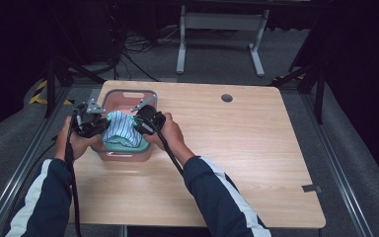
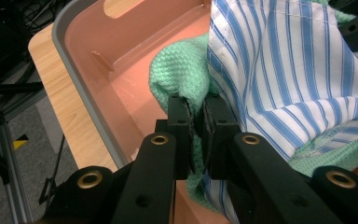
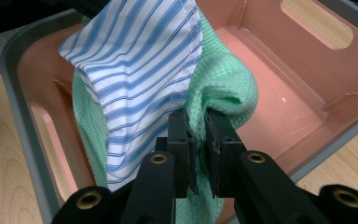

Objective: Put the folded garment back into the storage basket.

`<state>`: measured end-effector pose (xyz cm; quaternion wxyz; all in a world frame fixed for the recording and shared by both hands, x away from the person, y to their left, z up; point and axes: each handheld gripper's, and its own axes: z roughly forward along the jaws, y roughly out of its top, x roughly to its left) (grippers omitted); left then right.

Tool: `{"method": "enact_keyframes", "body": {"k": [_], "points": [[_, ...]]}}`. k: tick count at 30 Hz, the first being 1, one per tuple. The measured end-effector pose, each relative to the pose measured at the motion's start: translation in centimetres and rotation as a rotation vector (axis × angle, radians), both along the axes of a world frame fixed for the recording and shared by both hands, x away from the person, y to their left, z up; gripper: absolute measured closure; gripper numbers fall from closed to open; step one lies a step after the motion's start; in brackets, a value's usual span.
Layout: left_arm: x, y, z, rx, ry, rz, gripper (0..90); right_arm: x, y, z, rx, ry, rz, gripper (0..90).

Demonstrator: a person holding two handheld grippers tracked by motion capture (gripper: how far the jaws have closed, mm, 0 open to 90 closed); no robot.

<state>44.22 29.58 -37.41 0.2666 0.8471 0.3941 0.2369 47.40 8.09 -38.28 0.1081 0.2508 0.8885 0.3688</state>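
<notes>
While both grippers' fingers pinch the folded green towel (image 3: 223,93) and striped shirt (image 3: 140,60) at opposite ends, the bundle hangs over the pink bin (image 1: 128,95); next, probably lower it inside and release evenly.

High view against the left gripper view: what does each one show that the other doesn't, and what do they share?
High view alone: the whole wooden table, both sleeved forearms, the right gripper at the bundle's right side, and the dark floor with a metal frame beyond.

Left gripper view alone: the left gripper close up, jaws shut on a fold of the green cloth beside the striped cloth, plus the basket's bare inner floor.

Shared: the pink basket with its grey rim, and both cloths bundled over it.
</notes>
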Motion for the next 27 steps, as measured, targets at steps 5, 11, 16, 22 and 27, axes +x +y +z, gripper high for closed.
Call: {"method": "enact_keyframes", "body": {"k": [5,11,16,22,27], "points": [[-0.05,-0.03,-0.08,0.008,0.01,-0.009,82.6,-0.02,-0.02,-0.05,-0.012,0.003,0.009,80.8],[-0.11,-0.19,-0.17,0.04,0.026,-0.02,80.3,0.02,-0.14,-0.11,-0.033,0.003,0.015,79.2],[-0.11,-0.01,-0.12,0.043,0.014,-0.002,74.2,0.07,-0.21,-0.16,-0.043,0.003,0.004,76.4],[-0.3,0.18,0.15,0.034,0.007,0.003,70.9,0.12,-0.52,-0.07,-0.04,0.002,-0.004,74.1],[-0.61,0.07,0.4,0.029,-0.018,0.006,67.4,0.0,-0.88,-0.12,-0.039,0.0,0.0,72.4]]}}
